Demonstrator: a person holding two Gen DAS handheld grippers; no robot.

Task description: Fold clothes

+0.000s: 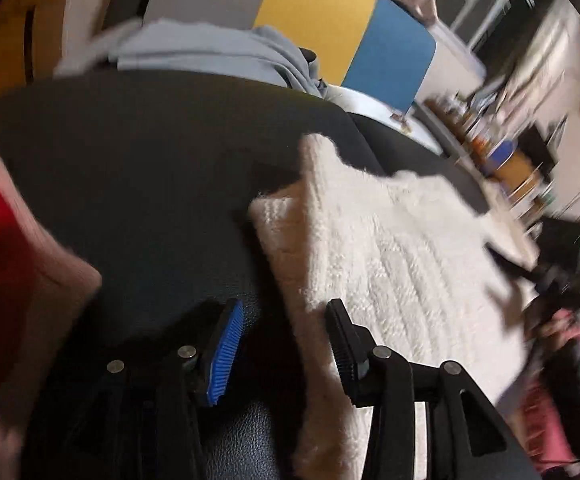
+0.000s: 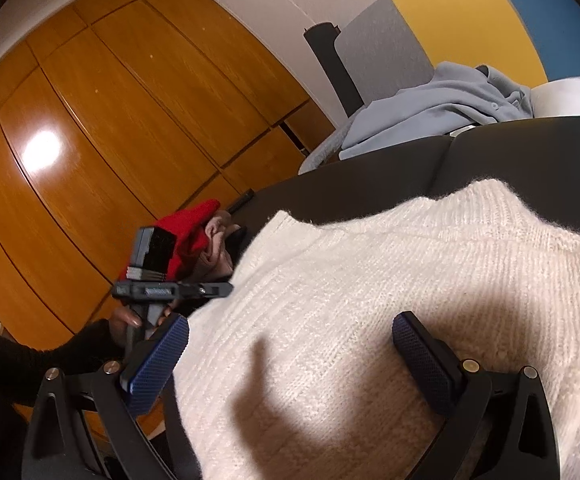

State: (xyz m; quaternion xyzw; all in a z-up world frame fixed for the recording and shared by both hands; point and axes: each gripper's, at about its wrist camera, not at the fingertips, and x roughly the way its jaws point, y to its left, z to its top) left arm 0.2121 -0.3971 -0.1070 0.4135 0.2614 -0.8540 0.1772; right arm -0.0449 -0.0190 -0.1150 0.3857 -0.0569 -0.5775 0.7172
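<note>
A white knit sweater (image 1: 390, 248) lies spread on a black leather surface (image 1: 137, 168). In the left wrist view my left gripper (image 1: 283, 344) is open at the sweater's left side. Its folded edge sits in the gap, and neither pad presses on it. The blue pad is over the black surface, and the other finger is over the knit. In the right wrist view my right gripper (image 2: 290, 360) stands wide open just above the sweater (image 2: 370, 280), with nothing gripped. A hand in a dark sleeve (image 2: 121, 328) holds the left tool at the sweater's left edge.
A light blue garment (image 2: 430, 108) is heaped at the back of the black surface (image 2: 510, 152). A red and pink cloth (image 2: 193, 228) lies at its left end. Wooden cabinet doors (image 2: 109, 120) stand to the left. A cluttered room shows to the right in the left wrist view.
</note>
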